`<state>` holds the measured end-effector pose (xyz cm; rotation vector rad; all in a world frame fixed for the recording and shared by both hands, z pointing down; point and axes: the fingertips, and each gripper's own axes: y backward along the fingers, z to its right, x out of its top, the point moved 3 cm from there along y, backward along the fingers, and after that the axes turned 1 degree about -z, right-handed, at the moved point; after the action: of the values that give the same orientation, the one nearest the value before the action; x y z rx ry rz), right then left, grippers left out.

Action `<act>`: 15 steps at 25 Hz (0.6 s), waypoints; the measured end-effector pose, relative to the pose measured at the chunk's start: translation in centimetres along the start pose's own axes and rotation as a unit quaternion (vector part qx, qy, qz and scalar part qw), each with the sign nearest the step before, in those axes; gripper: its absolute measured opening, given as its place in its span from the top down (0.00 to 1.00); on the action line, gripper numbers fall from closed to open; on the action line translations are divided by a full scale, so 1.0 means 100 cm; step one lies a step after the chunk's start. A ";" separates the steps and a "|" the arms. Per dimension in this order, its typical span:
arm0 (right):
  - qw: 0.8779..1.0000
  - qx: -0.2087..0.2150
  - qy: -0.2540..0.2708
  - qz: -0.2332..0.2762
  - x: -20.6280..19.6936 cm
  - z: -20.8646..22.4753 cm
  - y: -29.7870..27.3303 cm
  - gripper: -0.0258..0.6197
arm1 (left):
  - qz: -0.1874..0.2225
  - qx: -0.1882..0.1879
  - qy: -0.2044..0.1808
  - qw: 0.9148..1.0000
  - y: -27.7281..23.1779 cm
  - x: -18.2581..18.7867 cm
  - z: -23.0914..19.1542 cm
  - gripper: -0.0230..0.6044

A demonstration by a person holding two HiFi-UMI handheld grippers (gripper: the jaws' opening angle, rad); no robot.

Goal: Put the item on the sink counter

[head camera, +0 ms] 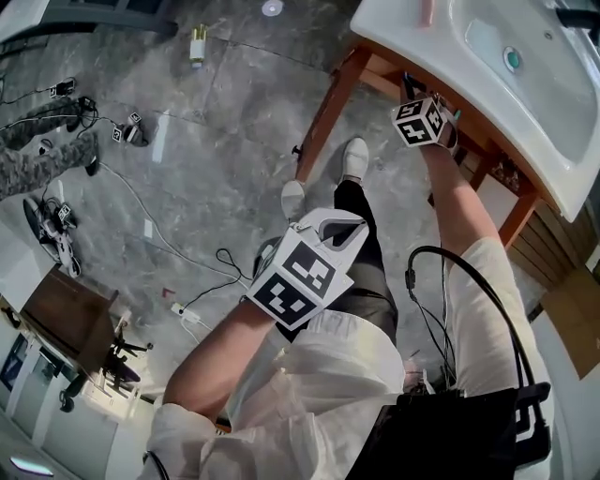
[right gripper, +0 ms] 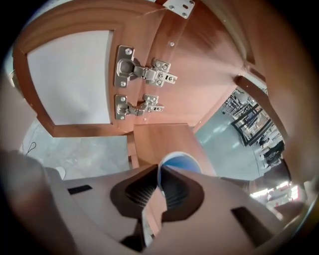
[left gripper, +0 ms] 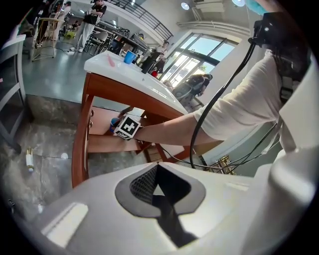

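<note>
A blue cup (right gripper: 180, 161) stands on the wooden shelf (right gripper: 167, 137) inside the cabinet under the white sink counter (head camera: 412, 47). My right gripper (right gripper: 159, 172) is shut on the cup's near rim, one pad inside and one outside. In the head view, the right gripper (head camera: 413, 97) reaches under the counter edge, and the cup is hidden there. The left gripper view shows the blue cup (left gripper: 115, 123) just beyond the right gripper's marker cube (left gripper: 128, 126). My left gripper (head camera: 330, 228) hangs in front of my body over the floor, jaws together and holding nothing.
The cabinet door (right gripper: 75, 79) stands swung aside on two metal hinges (right gripper: 139, 72). A wooden leg (head camera: 327, 105) holds the counter's corner. A pink item (head camera: 427, 11) lies by the basin. Cables (head camera: 202, 281) run over the grey floor. A black bag (head camera: 455, 431) hangs at my right side.
</note>
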<state>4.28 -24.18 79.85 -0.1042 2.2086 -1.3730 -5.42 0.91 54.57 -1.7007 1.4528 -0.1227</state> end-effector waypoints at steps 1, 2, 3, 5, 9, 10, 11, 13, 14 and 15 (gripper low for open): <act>1.000 0.001 0.001 -0.001 0.000 0.000 -0.003 0.93 | 0.000 0.001 0.004 1.000 -0.001 -0.001 -0.001 0.95; 1.000 0.002 0.001 -0.002 -0.001 0.001 -0.006 0.93 | 0.000 0.001 0.008 1.000 -0.002 -0.002 -0.002 0.96; 1.000 0.002 0.002 -0.002 -0.001 0.001 -0.008 0.93 | 0.003 -0.001 0.010 1.000 -0.003 -0.002 -0.003 0.95; 1.000 0.000 0.006 0.000 0.000 0.002 -0.009 0.93 | 0.008 -0.006 0.011 1.000 -0.004 -0.001 -0.003 0.96; 1.000 -0.003 0.007 -0.002 0.003 0.005 -0.010 0.93 | 0.011 -0.006 0.013 1.000 -0.004 -0.001 -0.003 0.96; 1.000 -0.002 0.005 -0.002 0.002 0.004 -0.009 0.93 | 0.011 -0.006 0.013 1.000 -0.004 0.000 -0.003 0.96; 1.000 -0.001 0.004 -0.003 0.002 0.004 -0.009 0.92 | 0.010 -0.006 0.012 1.000 -0.003 0.001 -0.003 0.96; 1.000 0.001 0.003 -0.002 0.002 0.004 -0.009 0.92 | 0.010 -0.007 0.011 1.000 -0.003 0.003 -0.003 0.96; 1.000 0.002 0.005 -0.001 0.002 0.004 -0.009 0.92 | 0.011 -0.007 0.011 1.000 -0.002 0.004 -0.004 0.96; 1.000 0.001 0.005 0.001 0.003 0.005 -0.008 0.92 | 0.011 -0.007 0.010 1.000 -0.002 0.004 -0.004 0.96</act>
<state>4.08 -25.02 80.23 -0.0953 2.2143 -1.3789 -5.37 0.39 54.74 -1.6986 1.4901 -0.1193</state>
